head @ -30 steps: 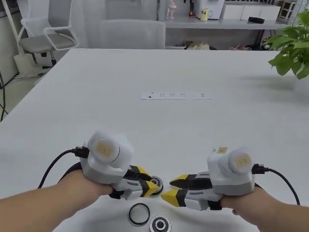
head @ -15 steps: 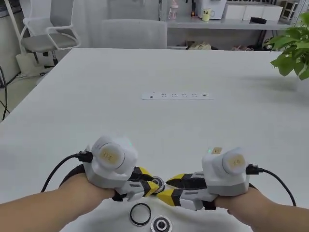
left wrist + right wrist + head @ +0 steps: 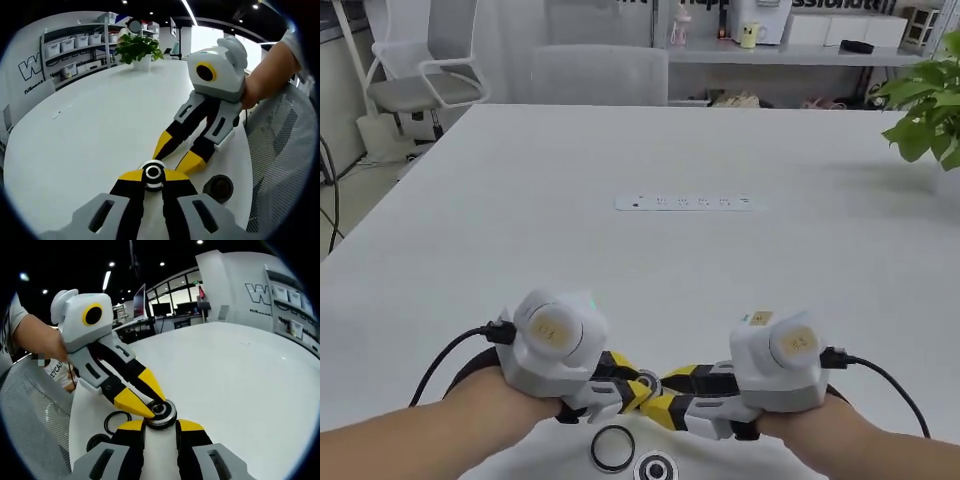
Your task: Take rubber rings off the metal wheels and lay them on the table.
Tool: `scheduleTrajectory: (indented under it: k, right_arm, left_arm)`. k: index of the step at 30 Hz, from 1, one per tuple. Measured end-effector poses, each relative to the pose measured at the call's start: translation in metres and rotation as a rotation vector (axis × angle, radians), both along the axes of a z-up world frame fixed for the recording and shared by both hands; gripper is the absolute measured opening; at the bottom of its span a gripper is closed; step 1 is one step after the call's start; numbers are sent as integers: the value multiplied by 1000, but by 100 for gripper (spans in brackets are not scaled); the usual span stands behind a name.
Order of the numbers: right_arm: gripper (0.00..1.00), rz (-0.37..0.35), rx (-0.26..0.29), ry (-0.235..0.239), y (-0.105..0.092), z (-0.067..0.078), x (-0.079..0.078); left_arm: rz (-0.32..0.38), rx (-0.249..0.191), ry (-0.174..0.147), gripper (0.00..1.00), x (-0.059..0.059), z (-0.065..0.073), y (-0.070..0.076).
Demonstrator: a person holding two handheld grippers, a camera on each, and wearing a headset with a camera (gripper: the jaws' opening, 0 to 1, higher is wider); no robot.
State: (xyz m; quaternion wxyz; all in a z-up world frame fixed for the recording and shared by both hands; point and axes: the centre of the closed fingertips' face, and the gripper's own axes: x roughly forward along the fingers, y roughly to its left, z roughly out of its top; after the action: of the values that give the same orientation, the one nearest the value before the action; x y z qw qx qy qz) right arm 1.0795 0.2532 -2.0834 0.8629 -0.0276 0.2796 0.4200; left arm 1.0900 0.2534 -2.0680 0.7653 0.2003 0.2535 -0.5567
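My left gripper [image 3: 153, 176] has its jaws clenched on a black-rimmed metal wheel [image 3: 153, 171], lower centre. My right gripper [image 3: 161, 426] meets it with jaws parted at the rim; I cannot tell whether they bite. At bottom centre, a loose rubber ring [image 3: 592, 448] and a second wheel [image 3: 655, 467] lie on the tabletop [image 3: 650, 270].

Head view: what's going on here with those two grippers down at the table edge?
A person works two handheld grippers over a white table. The left gripper pinches a metal wheel at its jaw tips. The right gripper, jaws open, sits at that wheel's rim, seemingly to pull off its ring. A loose rubber ring and a second wheel lie on the table nearby.
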Motion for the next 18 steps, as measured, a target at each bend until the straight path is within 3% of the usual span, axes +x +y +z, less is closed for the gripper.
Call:
scheduleTrajectory:
  k: [8, 18]
  right_arm:
    - [7, 3, -22, -2, -6, -1, -3]
    - [0, -15, -8, 5, -9, 0, -2]
  left_arm:
    - [7, -2, 1, 8, 0, 0, 0]
    - [12, -1, -2, 8, 0, 0, 0]
